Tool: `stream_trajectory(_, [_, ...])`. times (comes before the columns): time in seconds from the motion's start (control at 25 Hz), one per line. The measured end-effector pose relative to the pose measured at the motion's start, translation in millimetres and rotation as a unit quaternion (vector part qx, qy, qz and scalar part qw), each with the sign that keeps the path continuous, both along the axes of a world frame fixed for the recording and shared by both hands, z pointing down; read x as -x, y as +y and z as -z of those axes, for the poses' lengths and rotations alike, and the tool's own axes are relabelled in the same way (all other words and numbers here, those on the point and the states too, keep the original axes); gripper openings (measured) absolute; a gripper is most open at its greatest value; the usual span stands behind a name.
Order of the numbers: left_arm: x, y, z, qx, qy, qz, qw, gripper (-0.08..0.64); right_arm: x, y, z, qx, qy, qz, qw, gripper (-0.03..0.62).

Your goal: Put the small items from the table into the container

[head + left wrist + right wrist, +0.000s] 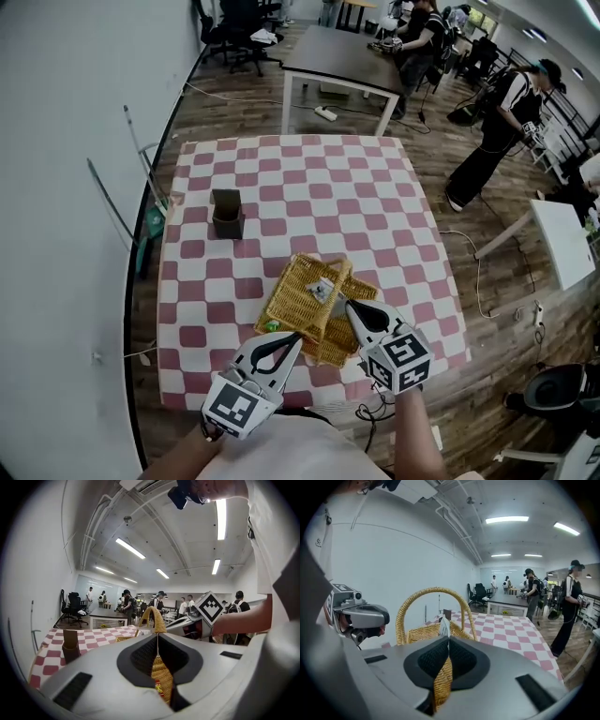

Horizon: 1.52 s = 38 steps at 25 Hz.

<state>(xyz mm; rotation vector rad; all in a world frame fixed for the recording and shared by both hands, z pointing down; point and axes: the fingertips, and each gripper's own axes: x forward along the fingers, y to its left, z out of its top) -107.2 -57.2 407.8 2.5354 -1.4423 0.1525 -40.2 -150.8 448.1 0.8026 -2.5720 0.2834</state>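
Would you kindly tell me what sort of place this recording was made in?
Most likely an open-plan office or lab workspace: rolling office chairs stand by the wall, a dark work table sits on the wood floor, strip lights run along the ceiling, and several people stand about working.

Left gripper jaws together, wicker basket beyond.

- The wicker basket stands on the table by its near edge, right of the middle.
- A small open box stands near the table's left edge, behind and left of the basket, well apart from it.
- A packet lies in the basket.
- The left gripper is at the basket's near left corner; the right gripper is over its near right side.
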Motion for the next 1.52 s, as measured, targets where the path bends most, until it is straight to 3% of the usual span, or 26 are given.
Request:
stream_trajectory(0.48, [6.6,-1.9,-0.1,0.003,-0.001,0.009,1.0000,0.006,22.1,-14.6,-6.9,0.014,0.037,0.053,0.998,0.008])
stream_trajectory(0.92, [6.7,-5.6,-2.4,0.004,-0.004,0.007,1.0000,0.006,21.4,-29.7,-15.2,-0.016,0.059,0.029,0.998,0.052])
stream_trajectory(1.12, [5.6,-5.7,-2.0,0.004,-0.003,0.005,1.0000,0.006,20.9,-30.8,-15.7,-0.020,0.060,0.027,0.998,0.135])
stream_trajectory(1.52, [-1.7,-6.9,-2.4,0.002,-0.007,-0.001,1.0000,0.006,12.3,-26.3,-14.5,-0.020,0.053,0.025,0.998,0.135])
